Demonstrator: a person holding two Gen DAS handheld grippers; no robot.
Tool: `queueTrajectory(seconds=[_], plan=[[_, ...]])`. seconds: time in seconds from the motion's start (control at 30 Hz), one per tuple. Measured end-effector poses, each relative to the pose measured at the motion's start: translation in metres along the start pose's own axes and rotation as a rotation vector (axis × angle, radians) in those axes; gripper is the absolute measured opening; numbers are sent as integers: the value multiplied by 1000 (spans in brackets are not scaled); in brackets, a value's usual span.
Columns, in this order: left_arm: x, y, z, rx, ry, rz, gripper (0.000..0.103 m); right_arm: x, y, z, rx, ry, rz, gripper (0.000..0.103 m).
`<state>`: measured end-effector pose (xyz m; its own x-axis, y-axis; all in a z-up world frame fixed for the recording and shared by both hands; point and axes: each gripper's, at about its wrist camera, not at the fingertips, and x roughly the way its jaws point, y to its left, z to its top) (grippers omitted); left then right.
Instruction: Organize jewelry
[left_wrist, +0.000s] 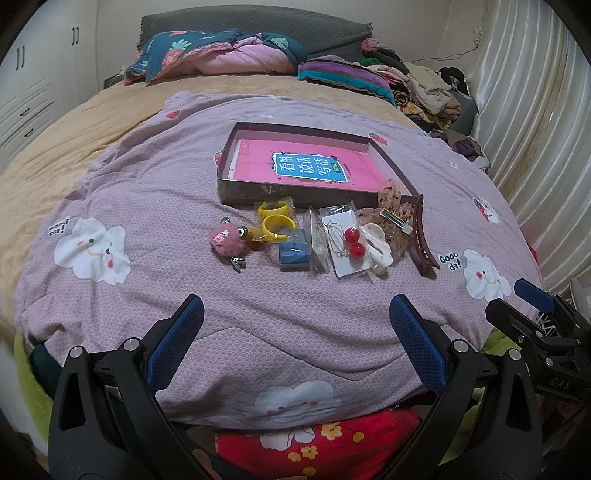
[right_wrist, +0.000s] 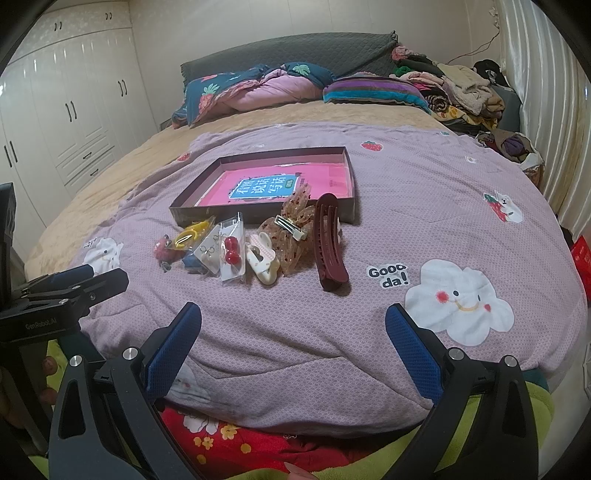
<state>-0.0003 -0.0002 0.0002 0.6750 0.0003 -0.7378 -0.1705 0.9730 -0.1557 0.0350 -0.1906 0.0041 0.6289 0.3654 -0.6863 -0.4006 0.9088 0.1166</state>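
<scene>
A row of jewelry lies on the lilac quilt in front of a dark shallow box (left_wrist: 236, 192) (right_wrist: 184, 213) that holds a pink book. From left to right: a pink fluffy clip (left_wrist: 226, 242), yellow rings (left_wrist: 275, 218) (right_wrist: 190, 234), a small blue box (left_wrist: 293, 254), red ball earrings on a card (left_wrist: 351, 242) (right_wrist: 232, 251), a white clip (left_wrist: 378, 245) (right_wrist: 262, 260), a sheer bow clip (left_wrist: 393, 218) (right_wrist: 291, 229) and a maroon claw clip (left_wrist: 421, 236) (right_wrist: 328, 247). My left gripper (left_wrist: 295, 321) and right gripper (right_wrist: 293, 326) hover open at the near edge, both holding nothing.
The quilt (left_wrist: 184, 302) covers a tan bed with folded bedding (left_wrist: 221, 55) and a striped pillow (left_wrist: 343, 77) at the headboard. Piled clothes (left_wrist: 432, 88) line the right side by a curtain (left_wrist: 535, 110). White wardrobes (right_wrist: 66, 110) stand left. A person's fingers (right_wrist: 48, 369) hold the left tool.
</scene>
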Motion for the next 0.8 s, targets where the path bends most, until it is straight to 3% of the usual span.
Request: queueTrajectory(seconds=[0.8], plan=[[1, -5, 0, -2, 4, 1, 94, 4, -3, 0, 6, 5, 1, 99]])
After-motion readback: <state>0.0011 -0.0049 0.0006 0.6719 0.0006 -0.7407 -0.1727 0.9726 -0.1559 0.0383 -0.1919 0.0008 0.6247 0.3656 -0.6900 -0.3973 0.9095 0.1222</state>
